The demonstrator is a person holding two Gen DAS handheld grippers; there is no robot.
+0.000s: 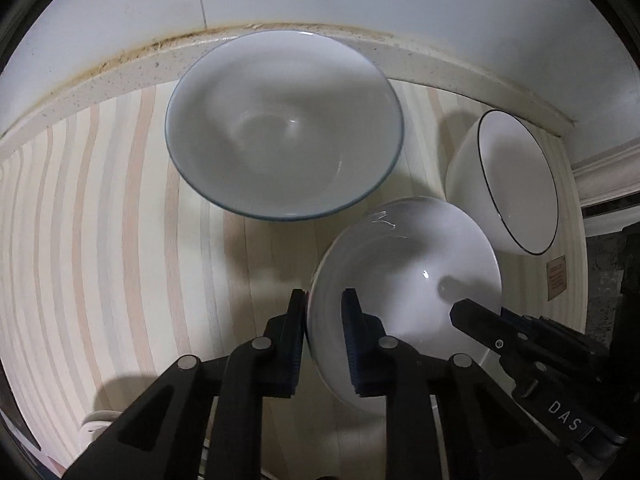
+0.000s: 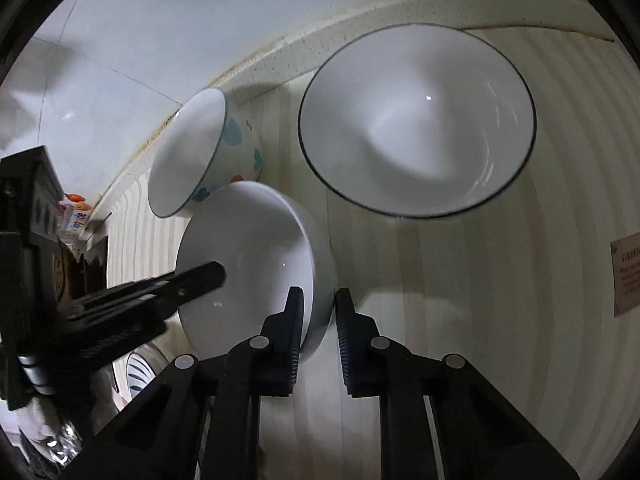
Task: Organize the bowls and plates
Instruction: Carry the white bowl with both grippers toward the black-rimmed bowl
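Left tongs [image 1: 323, 320]: my fingers straddle the near rim of the white bowl [image 1: 408, 264], one outside the wall, one inside. The outer pad touches the wall; I cannot tell if the inner one presses, so the grip is unclear.
Right tongs [image 2: 316, 320]: same story on the opposite rim of the white bowl [image 2: 248, 248]: one finger inside, one outside. A gap shows beside the outer finger, so I cannot call it clamped.
White bowl: between both tongs, over the striped bench [image 1: 100, 220]. Whether its base rests on the bench or hangs clear I cannot tell; my fingers hide its lower edge.
Blue-rim bowl [image 1: 284, 124]: upright near the back ledge [image 1: 120, 72], behind the white bowl. In the right view it shows blue and orange spots on its side [image 2: 240, 140], and its rim overlaps the white bowl's; contact is uncertain.
Black-rim bowl [image 2: 416, 120]: upright on the bench, apart from the white bowl; its foot is hidden.
Label [image 2: 628, 276]: brown tag at the right edge, cut off, text unreadable.
Lower left of the right view: dark clutter, too murky to name.
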